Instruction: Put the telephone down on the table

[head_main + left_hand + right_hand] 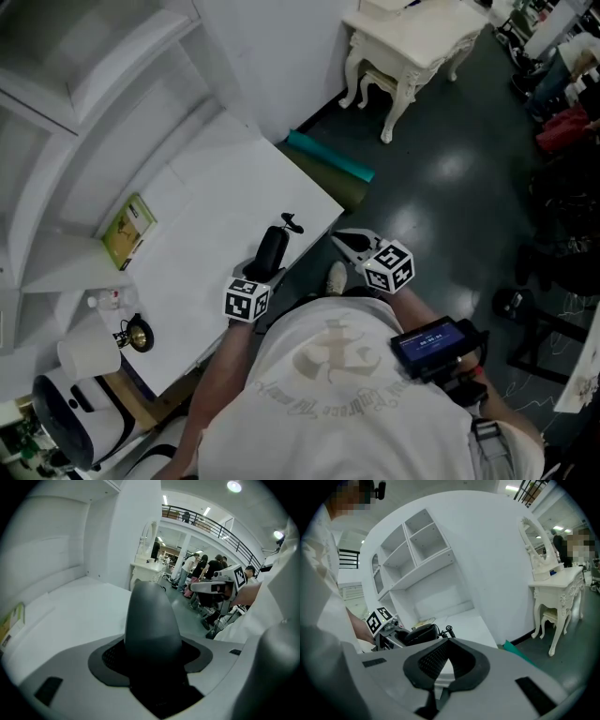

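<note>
White worktop [225,187] lies just below the black telephone handset [275,242], clamped lengthwise in the left gripper [264,266] jaws near its near-right edge, while the right gripper [351,244] jaws sit pressed together, empty.

We are seeing a glossy black telephone [152,620] against a white table [216,216]. The left gripper [269,258] and right gripper [345,241] are showing pale grey bodies, black pads and black-and-white square markers. A book [127,231] is showing yellow-green, a rolled mat [330,157] teal, the floor [441,169] dark grey, and a dressing table [412,37] cream.
</note>
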{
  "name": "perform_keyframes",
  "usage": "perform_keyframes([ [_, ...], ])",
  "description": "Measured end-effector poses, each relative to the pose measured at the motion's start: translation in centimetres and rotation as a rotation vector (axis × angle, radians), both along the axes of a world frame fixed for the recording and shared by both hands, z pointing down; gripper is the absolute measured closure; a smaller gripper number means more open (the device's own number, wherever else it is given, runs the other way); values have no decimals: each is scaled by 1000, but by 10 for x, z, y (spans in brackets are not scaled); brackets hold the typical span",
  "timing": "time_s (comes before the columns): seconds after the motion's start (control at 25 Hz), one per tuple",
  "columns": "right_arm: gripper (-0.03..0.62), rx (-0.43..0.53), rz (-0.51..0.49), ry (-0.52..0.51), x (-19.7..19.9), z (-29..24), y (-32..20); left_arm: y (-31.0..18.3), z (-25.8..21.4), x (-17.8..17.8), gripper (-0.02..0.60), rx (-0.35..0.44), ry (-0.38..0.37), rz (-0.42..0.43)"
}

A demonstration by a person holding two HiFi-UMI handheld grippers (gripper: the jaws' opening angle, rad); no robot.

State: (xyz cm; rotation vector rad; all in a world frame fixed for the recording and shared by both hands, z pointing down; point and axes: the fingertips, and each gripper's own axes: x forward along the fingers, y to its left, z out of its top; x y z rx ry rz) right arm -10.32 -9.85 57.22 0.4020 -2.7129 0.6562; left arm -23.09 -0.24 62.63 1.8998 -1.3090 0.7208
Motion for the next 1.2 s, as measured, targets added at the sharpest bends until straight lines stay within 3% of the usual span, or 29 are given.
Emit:
perform_keyframes([
  [0.64,579,-17,24,-64,14,-5,-43,-73,-4,14,299,3,-66,89],
  [1.2,579,-58,197,-55,30,2,-48,-139,-1,8,298,20,-96,263],
])
